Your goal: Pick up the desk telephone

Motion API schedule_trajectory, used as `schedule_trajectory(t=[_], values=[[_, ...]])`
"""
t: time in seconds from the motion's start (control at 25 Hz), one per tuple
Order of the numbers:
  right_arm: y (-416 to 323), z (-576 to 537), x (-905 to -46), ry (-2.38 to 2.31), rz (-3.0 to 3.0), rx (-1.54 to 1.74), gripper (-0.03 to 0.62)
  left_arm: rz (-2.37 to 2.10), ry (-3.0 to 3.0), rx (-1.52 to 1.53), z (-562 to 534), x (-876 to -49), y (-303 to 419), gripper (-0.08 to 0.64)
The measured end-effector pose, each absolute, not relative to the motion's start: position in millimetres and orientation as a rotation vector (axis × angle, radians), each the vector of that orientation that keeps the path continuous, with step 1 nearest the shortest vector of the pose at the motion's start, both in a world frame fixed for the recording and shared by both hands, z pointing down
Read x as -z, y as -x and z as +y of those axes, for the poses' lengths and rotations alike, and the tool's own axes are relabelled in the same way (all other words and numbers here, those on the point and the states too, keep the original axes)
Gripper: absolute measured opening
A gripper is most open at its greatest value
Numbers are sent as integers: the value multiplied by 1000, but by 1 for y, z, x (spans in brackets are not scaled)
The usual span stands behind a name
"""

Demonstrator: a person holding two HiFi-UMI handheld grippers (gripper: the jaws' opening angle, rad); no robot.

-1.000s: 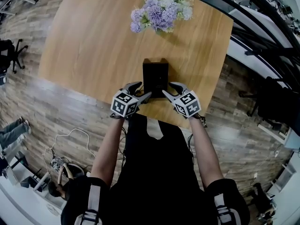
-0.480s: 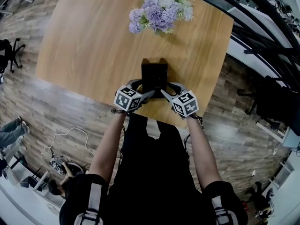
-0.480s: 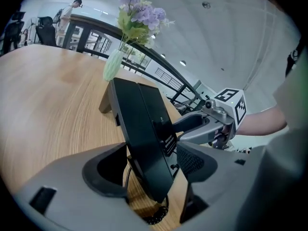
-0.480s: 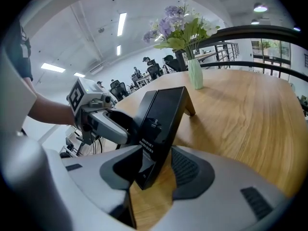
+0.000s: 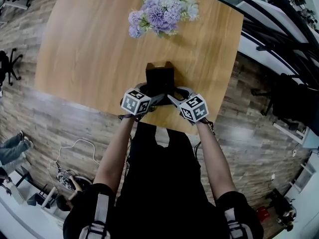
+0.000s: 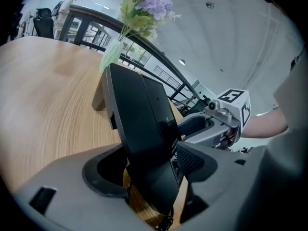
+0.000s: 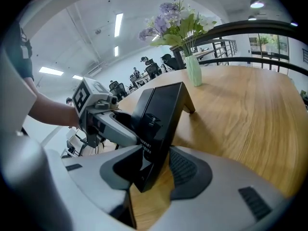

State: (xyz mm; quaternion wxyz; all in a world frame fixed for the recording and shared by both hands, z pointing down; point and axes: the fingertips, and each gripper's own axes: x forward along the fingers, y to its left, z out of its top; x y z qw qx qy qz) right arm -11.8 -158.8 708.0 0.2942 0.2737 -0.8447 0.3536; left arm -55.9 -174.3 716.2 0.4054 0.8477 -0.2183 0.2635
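A slab-shaped black desk telephone (image 5: 159, 78) stands propped on its rear stand close to the near edge of a light wooden table (image 5: 89, 49). Its long axis runs away from the person toward a bunch of lilac and white flowers (image 5: 162, 9) in a pale green vase (image 7: 193, 71). The telephone's face slopes up and back, its raised top end toward the vase and its low end toward the person. The grey left gripper (image 6: 149, 170), with its square-marker cube, comes in at the telephone's near left corner. Its jaws have just been opening and stand as wide as they go, with the low end of the telephone between them; no pad is seen pressing on it. The grey right gripper (image 7: 154, 172) flanks the opposite near corner, jaws likewise wide apart around the telephone's lower edge, which sits close beside one ribbed pad. A dark coiled cord (image 6: 166, 223) hangs at the table's edge under the telephone.
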Motion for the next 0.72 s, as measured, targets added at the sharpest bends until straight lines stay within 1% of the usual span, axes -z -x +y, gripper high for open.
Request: schedule_trajectory(t=[0.72], values=[[17, -159, -711, -638, -2294, -1076, 182, -419, -2101, -634, -172, -719, 50, 305]])
